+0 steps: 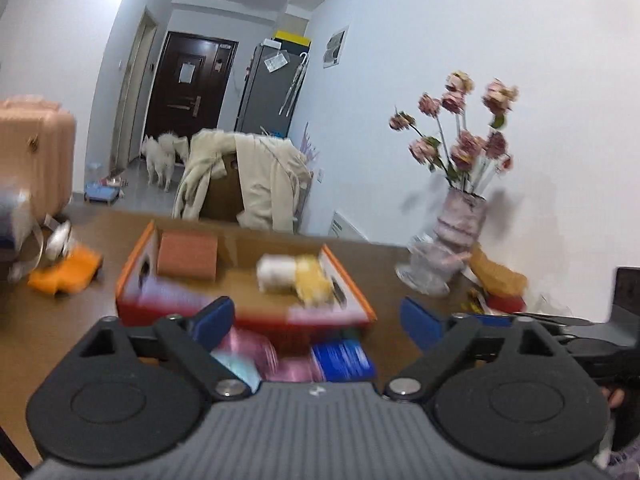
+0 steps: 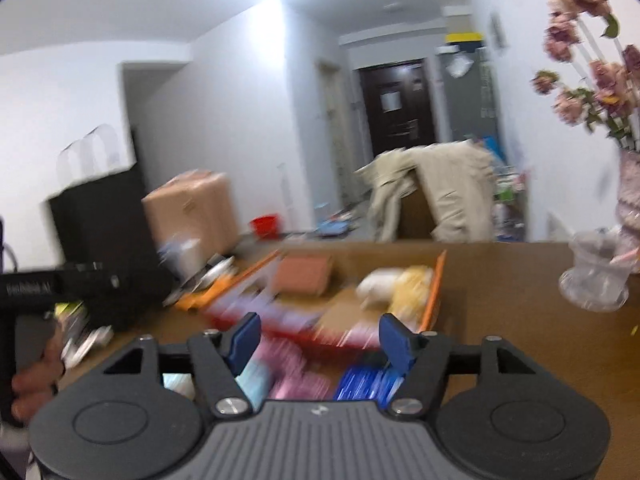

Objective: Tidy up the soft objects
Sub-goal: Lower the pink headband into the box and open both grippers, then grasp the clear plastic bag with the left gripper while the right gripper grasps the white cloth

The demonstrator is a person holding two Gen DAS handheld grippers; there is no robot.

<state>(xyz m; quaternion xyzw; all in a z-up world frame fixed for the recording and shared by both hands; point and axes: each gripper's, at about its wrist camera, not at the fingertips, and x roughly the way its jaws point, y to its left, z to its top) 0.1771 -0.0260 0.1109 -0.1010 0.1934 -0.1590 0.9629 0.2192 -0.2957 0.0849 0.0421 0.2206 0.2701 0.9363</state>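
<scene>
Your left gripper [image 1: 316, 320] stands wide apart and holds nothing; your right gripper [image 2: 320, 344] is partly spread, also empty. Landmark: the orange-rimmed cardboard box [image 1: 132, 264] on the brown table [image 1: 60, 320]. Inside it lie a brick-red pad [image 1: 187, 255], a white roll [image 1: 276, 274] and a yellow soft toy [image 1: 314, 280]. Just before it, nearest you, sit pink [image 1: 260, 356] and blue packets [image 1: 344, 360], blurred.

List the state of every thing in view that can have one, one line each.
left gripper: open, nothing between its pads.
right gripper: open, holding nothing.
cardboard box: top open, on the table.
brown block: inside the box, at its far left.
white and yellow plush toy: lying in the box, right side.
front door: closed.
vase: upright, holding flowers.
</scene>
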